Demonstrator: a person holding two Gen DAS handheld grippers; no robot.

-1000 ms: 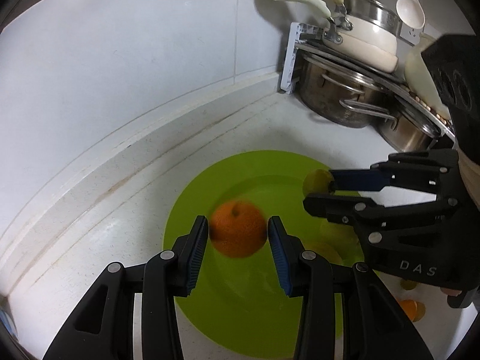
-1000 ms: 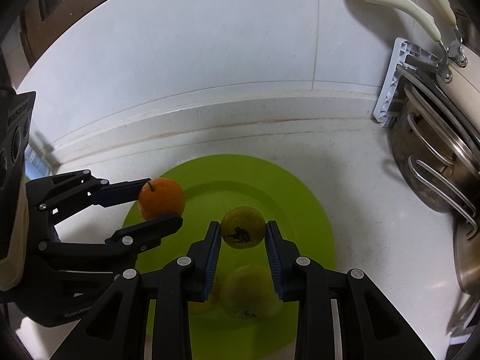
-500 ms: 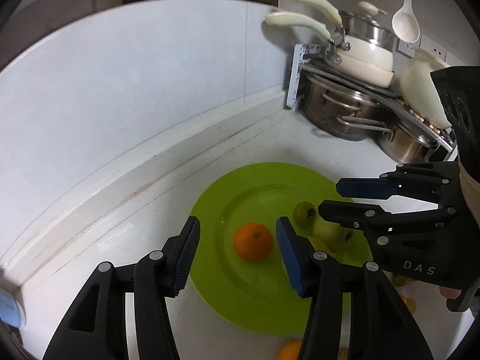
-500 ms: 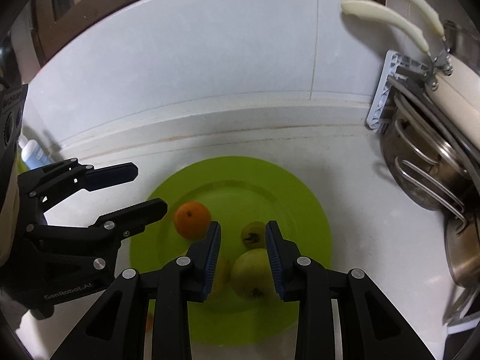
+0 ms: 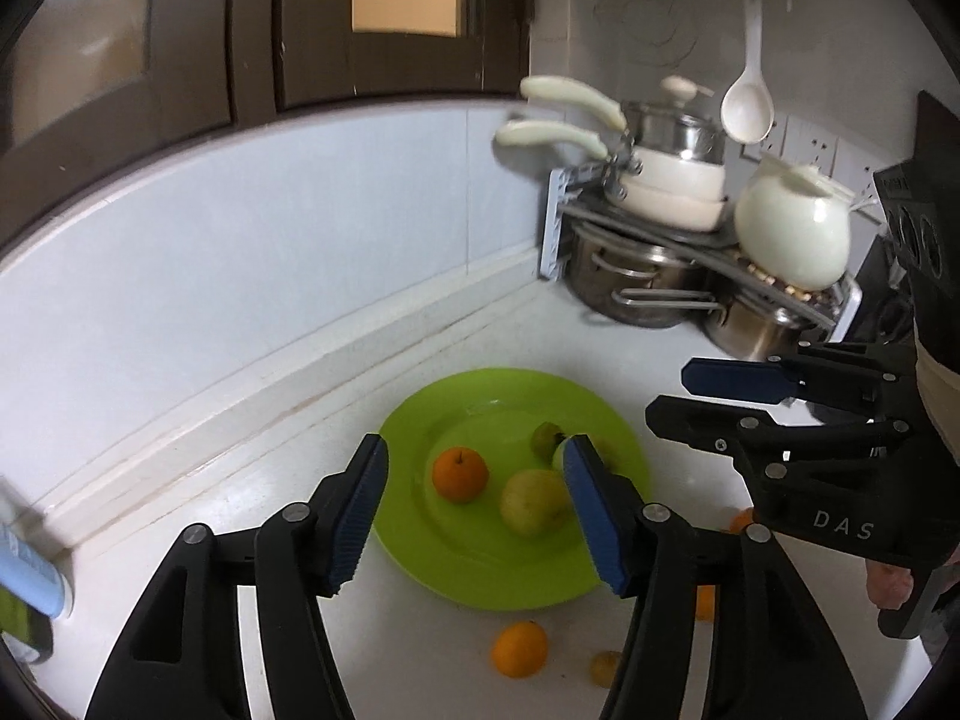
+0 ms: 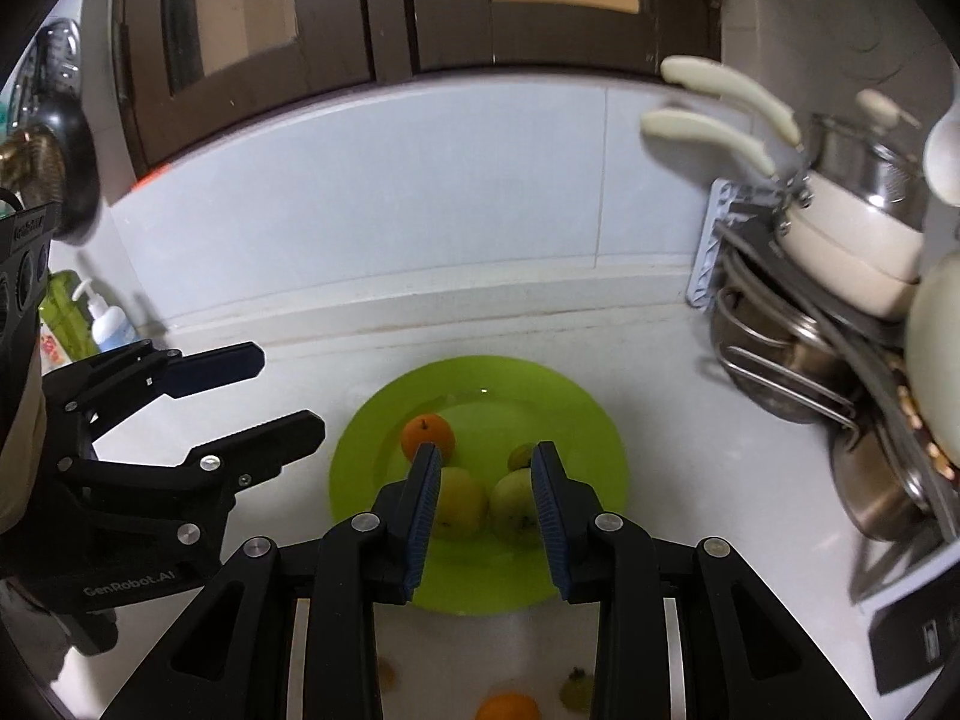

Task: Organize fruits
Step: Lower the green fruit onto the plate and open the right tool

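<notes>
Approx 4 fruits on green plate (image 5: 480,576): orange (image 5: 459,473) plus yellow-green ones. Left gripper (image 5: 474,510) and right gripper (image 6: 485,516) both agape, empty. Left to do: loose orange (image 5: 519,648) and small fruit (image 5: 605,667) on bench (image 5: 420,648).

One green plate (image 5: 480,576) sits on the counter (image 5: 372,648). On the plate lie four fruits: one orange (image 5: 459,473), two larger yellow-green fruits (image 6: 459,503) (image 6: 511,501) that look like pears or apples, and one small dark-green fruit (image 5: 545,439). Off the plate, on the counter, the left wrist view shows one whole orange (image 5: 519,648), one small yellowish fruit (image 5: 605,667), and two more orange pieces (image 5: 741,519) (image 5: 705,602) partly hidden behind the hand-held grippers. There are two hand-held grippers, the left one (image 5: 474,510) and the right one (image 6: 485,510), both with jaws apart. Two cream pan handles (image 5: 555,135) (image 5: 573,97) stick out from one pot rack (image 5: 555,222), and one white ladle (image 5: 747,108) hangs above.
</notes>
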